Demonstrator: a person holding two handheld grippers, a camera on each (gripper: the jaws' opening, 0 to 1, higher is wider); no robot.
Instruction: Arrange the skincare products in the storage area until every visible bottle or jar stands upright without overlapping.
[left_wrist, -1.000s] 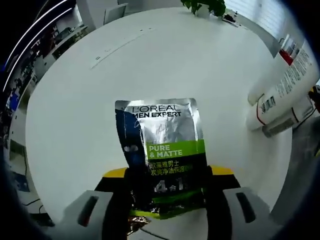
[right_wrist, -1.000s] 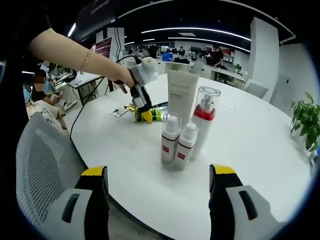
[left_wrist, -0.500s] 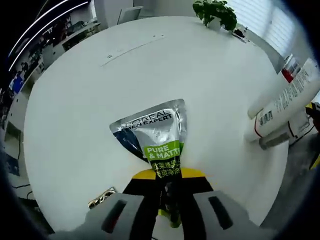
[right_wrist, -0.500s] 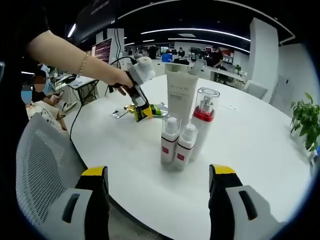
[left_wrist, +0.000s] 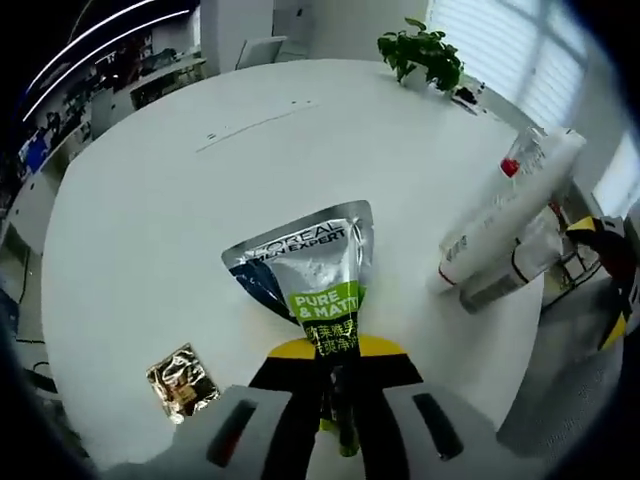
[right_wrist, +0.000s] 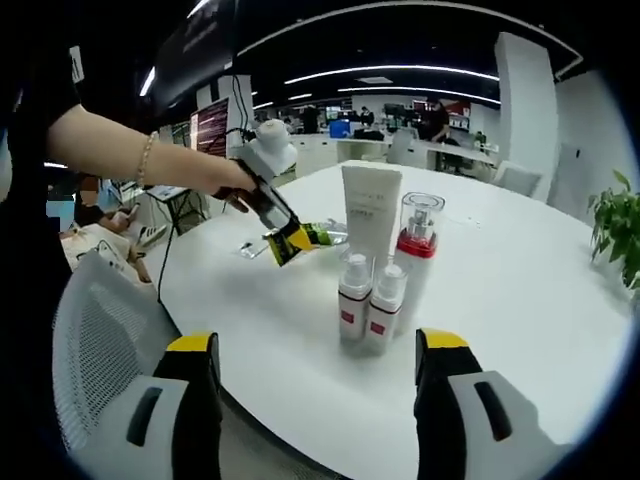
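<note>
Left gripper (left_wrist: 338, 385) is clamped on the bottom edge of a silver sachet (left_wrist: 310, 275), held clear above the round white table (left_wrist: 150, 200); a small foil scrap (left_wrist: 182, 379) lies on the table by the near edge. Right gripper (right_wrist: 318, 385) has jaws wide apart, holding nothing, near the table edge. Upright at mid-table: a white tube (right_wrist: 371, 215), a red-collared pump bottle (right_wrist: 417, 250), and two small spray bottles (right_wrist: 370, 305) touching side by side.

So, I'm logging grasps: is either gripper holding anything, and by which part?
The left gripper pinches the silver sachet by its bottom edge, lifted off the table. The right gripper is open, holding nothing.
</note>
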